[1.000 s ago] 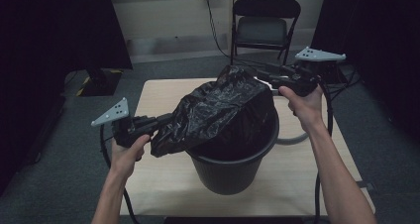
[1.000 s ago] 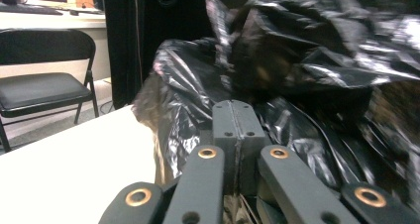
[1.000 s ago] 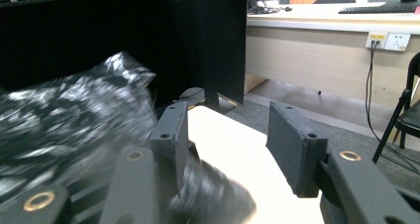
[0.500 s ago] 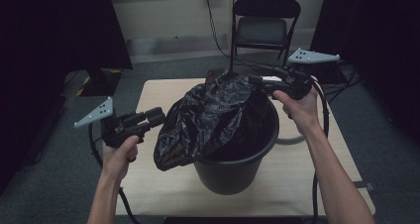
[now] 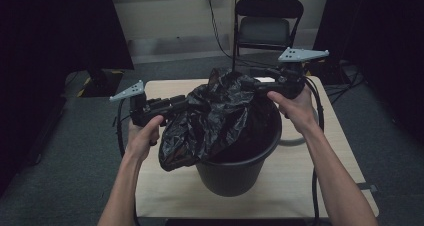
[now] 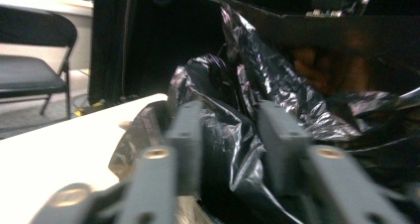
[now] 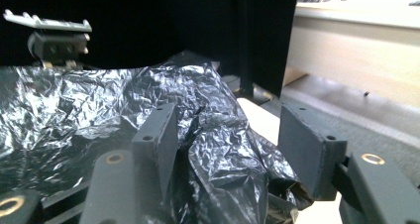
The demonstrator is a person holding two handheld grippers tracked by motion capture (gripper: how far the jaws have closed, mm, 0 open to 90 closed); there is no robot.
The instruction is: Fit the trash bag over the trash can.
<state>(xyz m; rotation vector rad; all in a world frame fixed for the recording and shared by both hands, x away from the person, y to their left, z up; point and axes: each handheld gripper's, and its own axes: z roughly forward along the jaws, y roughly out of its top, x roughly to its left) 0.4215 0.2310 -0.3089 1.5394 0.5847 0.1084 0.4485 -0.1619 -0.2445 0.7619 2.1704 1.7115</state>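
You had the black bin bag [image 5: 215, 118] heaped over the rim of the black bucket [image 5: 235, 173], which stood at the centre of the frame on the tabletop [image 5: 330, 161] in the high view, with a loose flap hanging down the bucket's left outer side. Your left tongs [image 5: 192, 103] had just been closing with a fold of the bag between the jaws; in the left gripper view the film [image 6: 233, 135] sat in the gap, yet whether the pads pinched it I cannot tell. Your right tongs [image 5: 257, 85] had just been opening: in the right gripper view the jaws stood apart with crumpled plastic [image 7: 218, 135] between them, unpressed. With so little held, a sideways pull could have slid the bag off the rim or dragged the bucket across the tabletop.
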